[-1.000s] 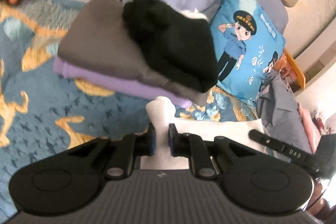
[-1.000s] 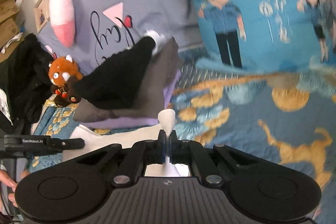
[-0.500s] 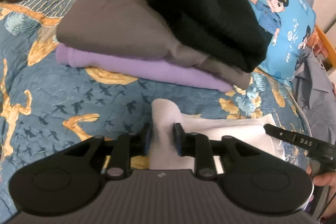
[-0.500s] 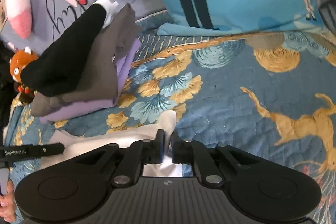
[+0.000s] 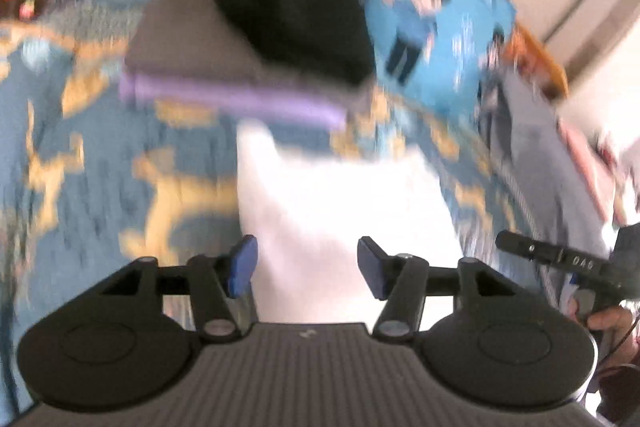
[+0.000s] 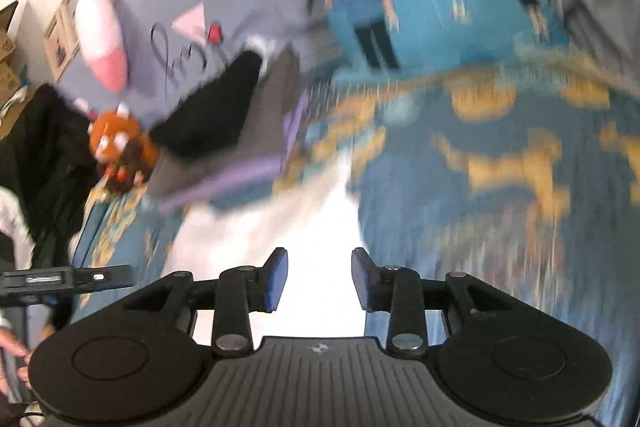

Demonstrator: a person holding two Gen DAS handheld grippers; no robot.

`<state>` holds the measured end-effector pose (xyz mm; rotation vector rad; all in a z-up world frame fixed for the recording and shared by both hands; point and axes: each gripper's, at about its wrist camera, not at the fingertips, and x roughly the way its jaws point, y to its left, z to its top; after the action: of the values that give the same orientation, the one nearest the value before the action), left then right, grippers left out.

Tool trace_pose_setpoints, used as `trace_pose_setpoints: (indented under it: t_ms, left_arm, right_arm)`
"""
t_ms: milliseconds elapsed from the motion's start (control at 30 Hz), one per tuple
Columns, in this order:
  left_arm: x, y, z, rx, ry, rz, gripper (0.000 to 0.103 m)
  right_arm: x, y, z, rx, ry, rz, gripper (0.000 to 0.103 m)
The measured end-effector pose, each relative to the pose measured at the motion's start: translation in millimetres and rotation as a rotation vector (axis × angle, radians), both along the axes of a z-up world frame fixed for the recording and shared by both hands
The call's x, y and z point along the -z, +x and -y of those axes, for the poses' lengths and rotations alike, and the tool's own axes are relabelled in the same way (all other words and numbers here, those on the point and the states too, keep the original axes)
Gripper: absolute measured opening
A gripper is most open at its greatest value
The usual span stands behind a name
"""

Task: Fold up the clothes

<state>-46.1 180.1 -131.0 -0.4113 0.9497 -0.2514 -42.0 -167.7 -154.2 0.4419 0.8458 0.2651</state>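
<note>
Left gripper (image 5: 306, 263): jaws opening, set well apart; white cloth (image 5: 340, 203) lies below and between them, pads clear of it
Right gripper (image 6: 319, 277): jaws opening, a narrower gap; the cloth (image 6: 316, 227) shows between them, not pinched
Cloth place: flat on the blue bedspread (image 5: 80, 187), just in front of the stack (image 5: 224, 67) of folded purple, grey and black clothes
Handling: likely light, soft and limp; it should sag and crease when lifted and slide easily on the quilt
Where to grip: probably at corners or a folded edge, one gripper to each, so the layers stay together
Hidden: the cloth's near edge is behind both grippers
Hard to tell: both views are smeared by blur; folds, seams and garment type cannot be read
Cut off: stack's far side, pillow (image 6: 400, 7) edges
</note>
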Motion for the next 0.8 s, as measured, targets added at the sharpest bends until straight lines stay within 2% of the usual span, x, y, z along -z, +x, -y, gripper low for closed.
trace_pose_setpoints:
  t_ms: [100, 167, 233, 300, 367, 433, 533, 667, 800]
  left_arm:
    - [24.1, -33.3, -4.3, -0.091, -0.105, -0.059, 0.06]
    - [35.0, -55.4, -15.0, -0.206, -0.227, -0.074, 0.065]
    - [42.8, -74.9, -21.6, -0.298, -0.346, -0.077, 0.065]
    - [48.9, -86.6, -19.4, -0.327, -0.431, -0.086, 0.065]
    - [55.2, -91.4, -12.0, -0.33, -0.508, -0.104, 0.073]
    - [62.7, -94.1, -6.2, -0.344, -0.584, -0.119, 0.074]
    - [78.2, -91.6, -2.3, -0.402, -0.692, -0.132, 0.074]
    - [93.7, -81.6, -3.0, -0.504, -0.769, -0.118, 0.073]
    - [105.0, -80.1, 0.3, -0.588, -0.798, -0.106, 0.072]
  right_arm:
    - [22.9, -23.2, -1.0, 0.017, 0.073, -0.057, 0.037]
    - [35.4, -36.5, -0.3, 0.062, 0.14, -0.09, 0.039]
    - [42.7, -47.2, -0.7, 0.103, 0.216, -0.097, 0.042]
    - [47.8, -56.1, -2.6, 0.139, 0.282, -0.094, 0.047]
    - [51.1, -59.8, -5.3, 0.169, 0.334, -0.092, 0.053]
    - [55.8, -60.9, -8.5, 0.212, 0.379, -0.111, 0.06]
    - [66.1, -60.0, -11.5, 0.276, 0.487, -0.17, 0.061]
    - [73.3, -57.4, -11.5, 0.389, 0.583, -0.189, 0.061]
    - [82.8, -55.7, -9.1, 0.508, 0.661, -0.211, 0.063]
